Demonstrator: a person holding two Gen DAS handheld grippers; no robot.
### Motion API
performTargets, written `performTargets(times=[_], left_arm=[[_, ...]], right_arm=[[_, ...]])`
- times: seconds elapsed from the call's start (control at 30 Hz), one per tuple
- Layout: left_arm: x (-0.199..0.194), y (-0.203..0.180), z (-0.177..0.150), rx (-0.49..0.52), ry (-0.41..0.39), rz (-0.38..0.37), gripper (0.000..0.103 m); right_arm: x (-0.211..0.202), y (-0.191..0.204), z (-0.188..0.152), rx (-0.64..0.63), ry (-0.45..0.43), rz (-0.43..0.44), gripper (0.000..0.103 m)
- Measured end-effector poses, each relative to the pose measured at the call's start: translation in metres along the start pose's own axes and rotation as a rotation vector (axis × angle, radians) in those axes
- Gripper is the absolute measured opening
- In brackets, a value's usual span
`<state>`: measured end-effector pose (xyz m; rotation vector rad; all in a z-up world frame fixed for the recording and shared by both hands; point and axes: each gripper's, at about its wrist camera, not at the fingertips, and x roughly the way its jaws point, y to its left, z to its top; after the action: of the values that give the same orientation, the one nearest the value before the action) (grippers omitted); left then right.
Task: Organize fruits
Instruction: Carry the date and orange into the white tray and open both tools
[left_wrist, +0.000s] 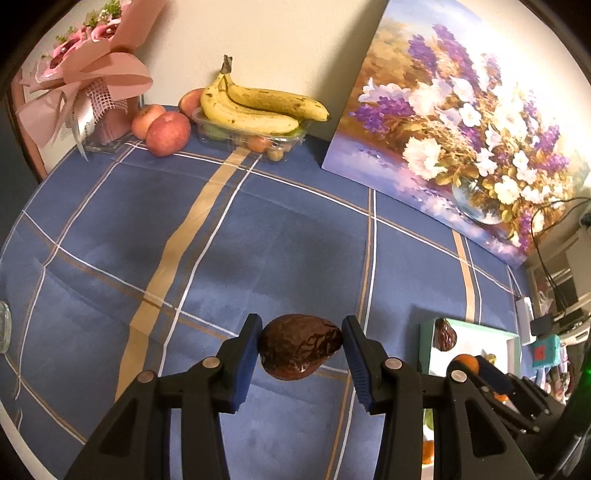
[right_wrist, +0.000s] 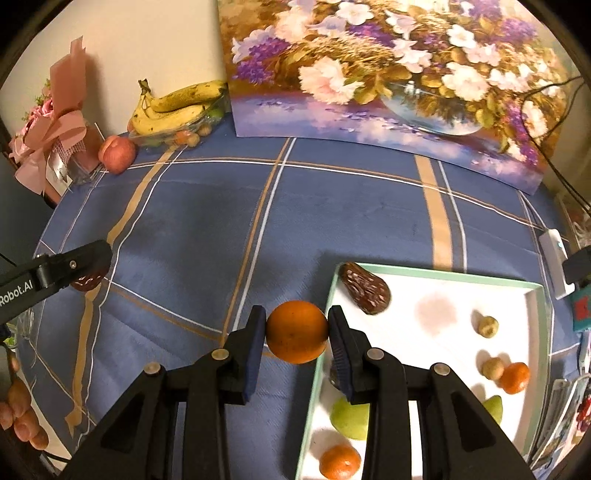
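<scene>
My left gripper (left_wrist: 300, 349) is shut on a dark brown wrinkled avocado (left_wrist: 299, 347), held above the blue plaid cloth. My right gripper (right_wrist: 297, 334) is shut on an orange (right_wrist: 297, 331), just left of the white tray's mint-green rim (right_wrist: 436, 275). In the tray lie another dark avocado (right_wrist: 365, 288), two small oranges (right_wrist: 515, 377), green pears (right_wrist: 351, 419) and small tan fruits (right_wrist: 488, 326). In the right wrist view the left gripper (right_wrist: 88, 275) shows at the far left with its avocado (right_wrist: 85, 282). In the left wrist view the right gripper (left_wrist: 480, 369) shows at lower right with the orange (left_wrist: 466, 363).
Bananas (left_wrist: 258, 107) rest on a clear plastic box (left_wrist: 251, 138) of small fruit at the back, with red apples (left_wrist: 168, 133) beside it. A pink wrapped bouquet (left_wrist: 85, 85) stands back left. A flower painting (left_wrist: 465, 122) leans on the wall. A hand (right_wrist: 20, 413) shows at lower left.
</scene>
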<state>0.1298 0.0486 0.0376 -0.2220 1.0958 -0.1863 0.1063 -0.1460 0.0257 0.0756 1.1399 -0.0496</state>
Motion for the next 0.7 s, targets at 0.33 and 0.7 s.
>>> performTargets(times=[0.33,0.7], left_arm=[[-0.013,-0.023,-0.025,0.083,0.004,-0.014,0.047],[0.0,-0.066,-0.061,0.203,0.092,-0.067,0.047]], right_arm=[[-0.026,-0.019,-0.028,0.037,-0.003,-0.026,0.036],[-0.04,-0.043,-0.052,0.075,0.009,-0.06,0.036]])
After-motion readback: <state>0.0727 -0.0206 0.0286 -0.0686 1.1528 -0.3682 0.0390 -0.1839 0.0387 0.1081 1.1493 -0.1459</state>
